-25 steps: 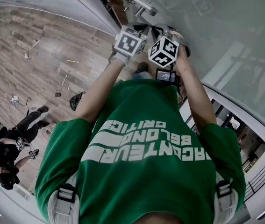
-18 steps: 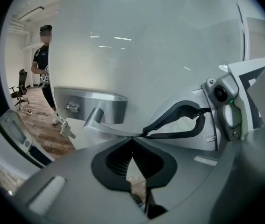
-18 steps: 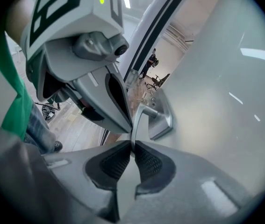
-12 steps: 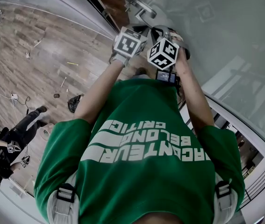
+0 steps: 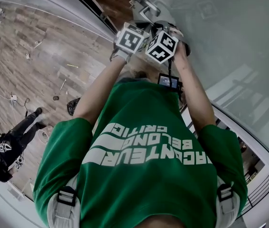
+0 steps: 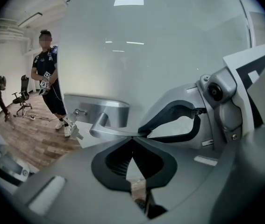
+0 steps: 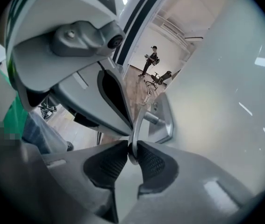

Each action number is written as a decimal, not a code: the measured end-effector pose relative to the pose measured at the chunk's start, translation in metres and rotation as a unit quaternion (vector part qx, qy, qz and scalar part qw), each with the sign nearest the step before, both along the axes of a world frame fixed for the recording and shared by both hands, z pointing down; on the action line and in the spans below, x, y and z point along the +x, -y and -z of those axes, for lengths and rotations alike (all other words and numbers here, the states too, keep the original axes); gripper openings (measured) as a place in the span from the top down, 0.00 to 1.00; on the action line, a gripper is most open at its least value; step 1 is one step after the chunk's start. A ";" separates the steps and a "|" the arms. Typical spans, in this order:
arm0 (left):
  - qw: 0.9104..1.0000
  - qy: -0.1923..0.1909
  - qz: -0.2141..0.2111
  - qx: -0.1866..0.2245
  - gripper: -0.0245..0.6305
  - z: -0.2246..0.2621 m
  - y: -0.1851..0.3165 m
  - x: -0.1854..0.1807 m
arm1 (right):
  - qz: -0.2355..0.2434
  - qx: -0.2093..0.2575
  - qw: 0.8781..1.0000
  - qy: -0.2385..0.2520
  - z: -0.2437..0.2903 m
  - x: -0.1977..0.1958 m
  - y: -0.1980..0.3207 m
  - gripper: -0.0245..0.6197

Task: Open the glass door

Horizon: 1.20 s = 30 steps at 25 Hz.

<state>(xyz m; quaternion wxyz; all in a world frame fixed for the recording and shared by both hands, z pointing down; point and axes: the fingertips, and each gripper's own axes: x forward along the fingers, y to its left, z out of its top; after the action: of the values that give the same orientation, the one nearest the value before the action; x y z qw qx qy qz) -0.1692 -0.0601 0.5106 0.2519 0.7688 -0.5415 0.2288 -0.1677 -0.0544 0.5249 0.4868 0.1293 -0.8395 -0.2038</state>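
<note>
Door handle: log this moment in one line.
target: door handle | right gripper: shut on it | left gripper: shut on its tip

Wood plank floor [image 5: 44, 42] on left, scattered scraps [image 5: 72, 65] on it, person in dark clothes [image 5: 6, 146] near left, black office chair [image 6: 22, 97] far left, railing [image 5: 262, 186] near right.

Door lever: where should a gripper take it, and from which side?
Take the lever at its free end, farthest from the backplate, probably for the most leverage. Come end-on along its length, jaws across the thin blade. The right gripper is shut on it there.
</note>
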 end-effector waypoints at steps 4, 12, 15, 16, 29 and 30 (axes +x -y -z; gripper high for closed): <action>1.000 0.003 -0.001 0.002 0.94 0.001 0.011 0.000 | -0.005 0.004 1.000 0.002 0.001 0.002 0.012 0.88; 1.000 -0.004 -0.017 -0.003 0.94 -0.002 0.034 0.012 | -0.017 0.009 1.000 0.006 -0.005 0.004 0.032 0.88; 1.000 -0.007 -0.021 -0.003 0.94 -0.003 0.043 0.015 | -0.023 0.008 1.000 0.006 -0.005 0.008 0.041 0.88; 1.000 -0.008 -0.022 -0.002 0.94 -0.004 0.047 0.016 | -0.025 0.007 1.000 0.006 -0.006 0.008 0.044 0.88; 0.999 -0.004 -0.043 -0.003 0.94 -0.025 0.095 0.013 | -0.058 -0.002 0.998 0.012 -0.024 0.010 0.091 0.88; 0.999 -0.006 -0.045 -0.003 0.93 -0.027 0.098 0.013 | -0.062 -0.005 0.998 0.012 -0.026 0.010 0.093 0.88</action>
<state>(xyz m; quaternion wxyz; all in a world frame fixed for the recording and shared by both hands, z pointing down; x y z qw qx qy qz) -0.1557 -0.1581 0.5378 0.2466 0.7930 -0.5042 0.2369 -0.1576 -0.1476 0.5513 0.4890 0.1809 -0.8366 -0.1679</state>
